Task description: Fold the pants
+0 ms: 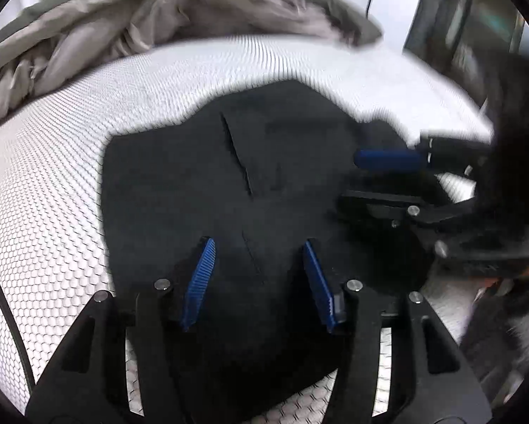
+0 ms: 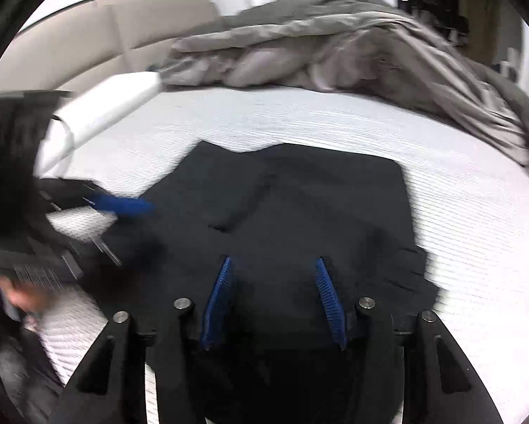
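We hold the left gripper [image 1: 259, 247] and the right gripper [image 2: 273, 265] with jaws apart, gripping nothing. Both are over the black pants [image 2: 299, 205], which lie folded on the white mattress [image 2: 458, 194] near a grey duvet [image 2: 335, 42].

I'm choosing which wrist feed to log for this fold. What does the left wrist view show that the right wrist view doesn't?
Only the left wrist view shows the slit-like seam in the black pants and dark furniture beyond the bed. Only the right wrist view shows the beige headboard and a white roll. Both show the pants, the white mattress, the grey duvet, and both grippers open, left gripper, right gripper.
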Demonstrator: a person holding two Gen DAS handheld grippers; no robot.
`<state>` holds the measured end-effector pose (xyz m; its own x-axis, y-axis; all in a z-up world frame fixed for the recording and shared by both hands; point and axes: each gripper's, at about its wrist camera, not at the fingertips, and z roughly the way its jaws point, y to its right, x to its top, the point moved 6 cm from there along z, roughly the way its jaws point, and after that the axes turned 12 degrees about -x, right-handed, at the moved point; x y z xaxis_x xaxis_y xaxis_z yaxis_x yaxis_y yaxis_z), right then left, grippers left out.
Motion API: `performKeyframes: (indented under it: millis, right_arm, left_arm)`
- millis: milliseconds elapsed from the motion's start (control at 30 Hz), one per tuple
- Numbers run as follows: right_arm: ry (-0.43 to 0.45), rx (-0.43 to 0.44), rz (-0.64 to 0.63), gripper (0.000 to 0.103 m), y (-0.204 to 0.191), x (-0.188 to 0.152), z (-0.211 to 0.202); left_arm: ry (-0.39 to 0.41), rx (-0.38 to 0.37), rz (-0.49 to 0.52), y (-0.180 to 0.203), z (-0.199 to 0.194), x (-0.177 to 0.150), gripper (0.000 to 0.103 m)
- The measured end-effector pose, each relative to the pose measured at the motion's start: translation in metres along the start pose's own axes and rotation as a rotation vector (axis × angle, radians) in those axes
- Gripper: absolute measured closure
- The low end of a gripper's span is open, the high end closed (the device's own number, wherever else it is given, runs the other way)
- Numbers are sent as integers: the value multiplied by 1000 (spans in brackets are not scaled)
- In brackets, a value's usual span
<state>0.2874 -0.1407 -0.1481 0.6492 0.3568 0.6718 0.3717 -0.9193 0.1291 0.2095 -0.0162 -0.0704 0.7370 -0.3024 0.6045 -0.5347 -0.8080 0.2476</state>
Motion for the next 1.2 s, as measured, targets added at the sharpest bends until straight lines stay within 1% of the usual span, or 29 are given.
performKeyframes:
  millis: [33, 67, 133, 200, 233, 267, 300, 333, 367, 400, 433, 467, 533, 567, 600, 633, 700, 800, 833, 867, 900, 933, 1000, 1033, 1067, 1100, 1133, 1167, 1200]
  right_arm:
    - [-34, 6, -27, 53, -7, -5, 9]
    - [-78, -8, -69, 53, -13, -14, 20]
    - [-68, -46, -131, 54, -7, -27, 20]
    - [-72, -111, -125, 53, 13, -31, 9]
    - [-71, -109, -101, 54, 23, -35, 3]
    - [-60, -79, -74, 54, 30, -38, -4]
    - [-43, -70, -62, 54, 33, -39, -11]
    - [-28, -74, -52, 54, 32, -38, -18]
    - [-10, -65, -40, 54, 28, -36, -28]
    - [10, -22, -36, 54, 19, -32, -34]
    - [16, 18, -37, 54, 9, -29, -35]
    - [9, 44, -52, 54, -4, -23, -31]
    - [-37, 32, -119, 54, -20, -27, -19]
    - [-67, -9, -173, 54, -22, -37, -11]
    - [-69, -38, -208, 54, -21, -45, -8]
    - [-48, -39, -214, 54, -13, -49, -12]
    - [-40, -22, -186, 54, 10, -55, -24]
    - [-2, 64, -81, 54, 48, -61, -54]
    - [14, 86, -28, 47, 60, -60, -63]
    - [25, 81, 31, 39, 74, -56, -66]
    - [34, 65, 99, 23, 90, -53, -68]
    - [27, 59, 176, 21, 106, -46, -61]
    - [-18, 121, 324, 22, 123, -45, -45]
    - [-45, 161, 382, 25, 126, -49, -38]
    - [-82, 198, 422, 30, 128, -51, -24]
    - [-116, 212, 438, 41, 129, -51, -9]
    - [-150, 206, 448, 48, 130, -53, 5]
    - [-162, 205, 466, 49, 129, -57, 10]
    - [-152, 211, 475, 55, 127, -58, 10]
  left_arm:
    - [-3, 10, 28, -1, 4, -2, 53]
    - [-8, 0, 37, -2, 4, -4, 53]
    - [-21, -20, 37, -8, -3, -9, 53]
    - [-25, -22, 29, -15, -14, -15, 53]
    - [-18, -21, 17, -17, -20, -16, 53]
    - [-5, -9, 4, -18, -28, -15, 53]
    - [9, -13, 10, -14, -36, -13, 53]
    - [21, -34, 25, -13, -37, -12, 53]
    - [36, -71, 56, -3, -40, -9, 53]
    - [36, -103, 83, 7, -38, -7, 53]
    - [20, -120, 97, 13, -31, -6, 53]
    - [-23, -133, 118, 20, -19, -8, 52]
    - [-91, -92, 164, 22, 1, -15, 53]
    - [-96, -92, 188, 22, 4, -18, 53]
    - [-92, -98, 198, 21, 2, -19, 53]
    - [-84, -98, 187, 17, -4, -20, 52]
    - [-64, -83, 133, 2, -19, -22, 52]
    - [-9, -82, 55, -19, -49, -31, 49]
    - [22, -72, 12, -28, -60, -32, 44]
    - [58, -54, -52, -41, -71, -33, 38]
    - [88, -46, -111, -52, -79, -34, 38]
    - [115, -38, -176, -64, -81, -30, 38]
    - [133, -15, -324, -88, -76, -25, 38]
    - [138, -9, -389, -100, -70, -24, 39]
    - [146, -26, -447, -111, -61, -24, 57]
    - [144, -52, -481, -117, -52, -27, 71]
    - [132, -82, -515, -122, -42, -29, 75]
    - [135, -76, -518, -126, -39, -30, 75]
    - [139, -68, -501, -126, -40, -28, 76]
